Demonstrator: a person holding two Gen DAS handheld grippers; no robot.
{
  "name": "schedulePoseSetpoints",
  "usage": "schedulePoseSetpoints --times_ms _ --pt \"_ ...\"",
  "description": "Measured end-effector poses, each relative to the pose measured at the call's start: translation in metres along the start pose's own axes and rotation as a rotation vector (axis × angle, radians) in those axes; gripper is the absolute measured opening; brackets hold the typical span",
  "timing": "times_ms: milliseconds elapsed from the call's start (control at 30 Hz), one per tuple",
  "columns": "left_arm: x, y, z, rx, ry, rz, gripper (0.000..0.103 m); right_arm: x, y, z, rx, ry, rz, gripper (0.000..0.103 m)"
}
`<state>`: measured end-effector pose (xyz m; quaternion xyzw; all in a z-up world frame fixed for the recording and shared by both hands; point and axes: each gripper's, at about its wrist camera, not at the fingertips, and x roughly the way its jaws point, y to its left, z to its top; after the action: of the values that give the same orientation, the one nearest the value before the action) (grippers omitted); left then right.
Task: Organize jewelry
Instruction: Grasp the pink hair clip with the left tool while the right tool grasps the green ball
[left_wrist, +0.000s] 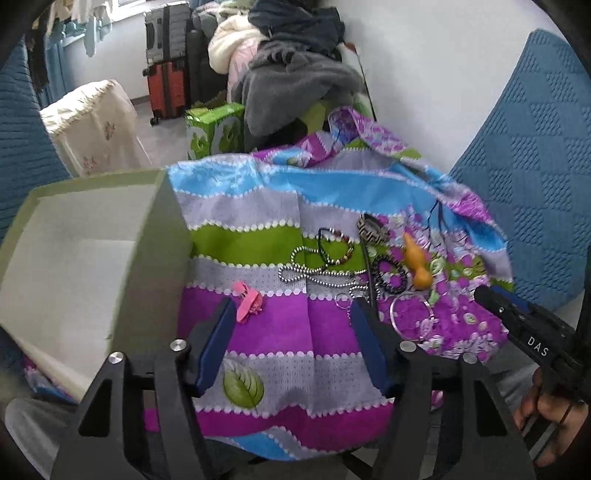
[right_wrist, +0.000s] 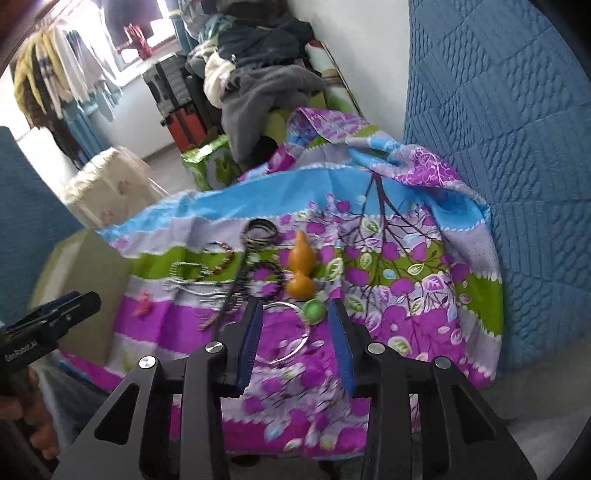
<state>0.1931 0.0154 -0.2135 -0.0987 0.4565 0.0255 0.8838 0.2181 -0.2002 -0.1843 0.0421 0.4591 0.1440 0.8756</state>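
currently both grippers hang over a striped floral cloth (left_wrist: 288, 325) spread on a low surface. left gripper (left_wrist: 291, 314): jaws about half open, nothing between the pads, purple cloth showing in the gap. a pink hair clip (left_wrist: 248, 301) lies just beside its left finger (left_wrist: 216, 343), at 10 o'clock from the gap, not touching as far as i can tell. an open pale green box (left_wrist: 110, 258) sits at 9 o'clock from the left gripper, its wall against the cloth edge. jewelry lies in a loose cluster at 1 o'clock from the left gripper: silver bead chain (left_wrist: 314, 271), dark beaded bracelet (left_wrist: 334, 245), black-and-white bangle (left_wrist: 373, 227), black beaded ring (left_wrist: 389, 275), orange gourd (left_wrist: 417, 264), thin silver hoop (left_wrist: 412, 315) nearest. right gripper (right_wrist: 295, 314): jaws narrower, roughly a third open, pads gripping nothing. the hoop (right_wrist: 291, 332) lies on the cloth in the gap between its fingers, a small green disc (right_wrist: 314, 312) on it at the tips. whether the pads touch the hoop i cannot tell; the view is blurred. the gourd (right_wrist: 300, 269) sits at 12 o'clock just beyond the tips. each wrist view shows the other gripper at its edge, with a hand (left_wrist: 554, 417) on the handle. a blue quilted panel (right_wrist: 498, 166) stands at 3 o'clock of the cloth.
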Motion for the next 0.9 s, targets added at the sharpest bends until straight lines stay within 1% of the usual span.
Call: schedulePoseSetpoints --times_ms 167,233,400,500,567,667,700,767,833,900 --pt "0.035 0.004 -0.001 -0.002 0.039 0.019 0.062 0.031 -0.001 -0.002 -0.027 0.051 -0.002 0.032" --pt "0.047 0.005 -0.001 0.003 0.057 0.045 0.062 0.043 -0.003 -0.004 -0.028 0.076 -0.009 0.032" --pt "0.061 0.007 -0.001 0.006 0.050 0.074 0.061 0.063 -0.013 -0.005 0.014 0.120 -0.027 0.031" --pt "0.068 0.009 0.000 0.022 0.043 0.097 0.054 0.067 -0.017 -0.004 0.032 0.127 -0.021 0.027" --pt "0.071 0.010 0.000 0.023 0.038 0.109 0.054 0.069 -0.017 -0.003 0.036 0.132 0.000 0.025" --pt "0.075 0.012 -0.001 0.037 0.036 0.123 0.053 0.065 -0.011 -0.001 0.002 0.093 -0.008 0.024" --pt "0.077 0.012 -0.001 0.041 0.040 0.126 0.049 0.066 -0.010 0.002 -0.003 0.087 -0.003 0.024" --pt "0.081 0.015 -0.001 0.030 0.051 0.120 0.045 0.071 -0.010 0.002 -0.007 0.101 0.003 0.024" --pt "0.085 0.015 -0.001 0.032 0.057 0.118 0.044 0.080 -0.011 -0.001 -0.001 0.135 0.002 0.024" --pt "0.087 0.017 -0.001 0.028 0.061 0.113 0.037 0.087 -0.014 -0.004 0.014 0.162 -0.003 0.023"
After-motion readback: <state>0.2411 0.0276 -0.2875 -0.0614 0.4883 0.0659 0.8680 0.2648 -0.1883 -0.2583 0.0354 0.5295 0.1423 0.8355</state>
